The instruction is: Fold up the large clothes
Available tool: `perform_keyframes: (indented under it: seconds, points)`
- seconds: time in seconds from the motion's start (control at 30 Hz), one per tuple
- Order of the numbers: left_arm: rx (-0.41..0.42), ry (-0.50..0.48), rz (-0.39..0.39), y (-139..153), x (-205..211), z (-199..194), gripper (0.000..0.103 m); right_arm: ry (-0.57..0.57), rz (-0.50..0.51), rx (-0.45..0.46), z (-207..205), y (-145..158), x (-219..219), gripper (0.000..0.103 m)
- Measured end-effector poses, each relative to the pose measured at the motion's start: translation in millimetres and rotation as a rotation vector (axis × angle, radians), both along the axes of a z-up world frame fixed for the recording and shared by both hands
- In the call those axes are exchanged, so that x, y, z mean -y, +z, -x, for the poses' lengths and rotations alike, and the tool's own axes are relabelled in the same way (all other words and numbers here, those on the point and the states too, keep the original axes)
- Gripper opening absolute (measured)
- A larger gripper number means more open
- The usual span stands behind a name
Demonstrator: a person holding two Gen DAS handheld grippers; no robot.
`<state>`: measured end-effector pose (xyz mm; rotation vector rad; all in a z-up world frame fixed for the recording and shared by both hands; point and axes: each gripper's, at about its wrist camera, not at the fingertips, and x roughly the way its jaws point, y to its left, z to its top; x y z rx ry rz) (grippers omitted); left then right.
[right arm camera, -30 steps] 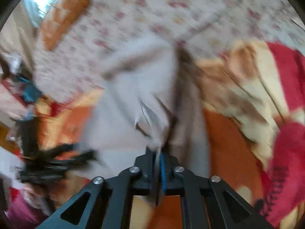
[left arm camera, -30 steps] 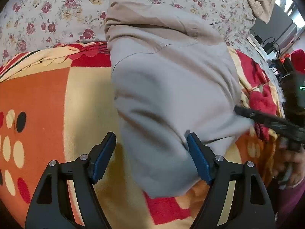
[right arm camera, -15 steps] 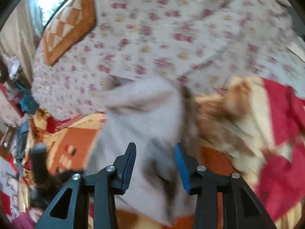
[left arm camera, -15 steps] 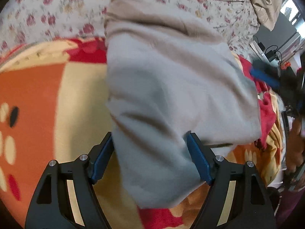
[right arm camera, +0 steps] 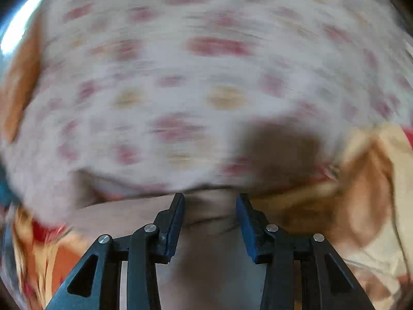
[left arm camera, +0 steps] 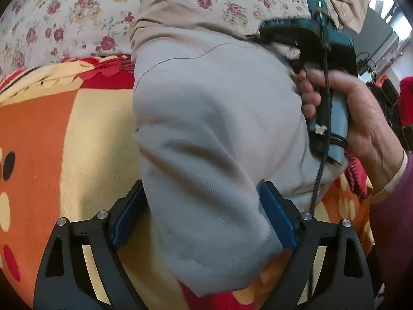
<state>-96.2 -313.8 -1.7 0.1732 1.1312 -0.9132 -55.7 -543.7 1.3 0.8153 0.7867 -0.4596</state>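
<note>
Jaws: both pairs stand apart, gripping nothing. The left gripper [left arm camera: 204, 219] straddles the near end of the pale grey fleece garment [left arm camera: 206, 134], cloth between its blue pads [left arm camera: 277, 219] but not pinched; the right gripper [right arm camera: 210, 219] hangs spread over the garment's far fold.

Garment: a folded, lumpy bundle lying lengthwise on the orange, cream and red patterned blanket [left arm camera: 64, 134], its beige far end reaching onto the floral bedsheet [left arm camera: 64, 20].

Right hand: the person's right hand [left arm camera: 361, 118] grips the tool's handle, pressed against the bundle's right edge.

Step in hand: likely re-gripping for the next fold. Pinch a doubled edge, not one loose layer, and carry both ends level so the fold lands square.

Open room: bare blanket toward its left edge; clutter past the right edge. Right wrist view is heavily blurred.
</note>
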Motion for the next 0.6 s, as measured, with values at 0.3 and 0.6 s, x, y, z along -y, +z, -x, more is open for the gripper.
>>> perform_keyframes:
  seconds: [0.3, 0.6]
  points:
    - [-0.11, 0.088, 0.152, 25, -30, -34, 0.088, 0.245, 0.029, 0.071, 92, 56, -16, 0.094]
    - [-0.317, 0.116, 0.166, 3, -23, -59, 0.089, 0.4, -0.173, 0.007, 89, 4, -51, 0.096]
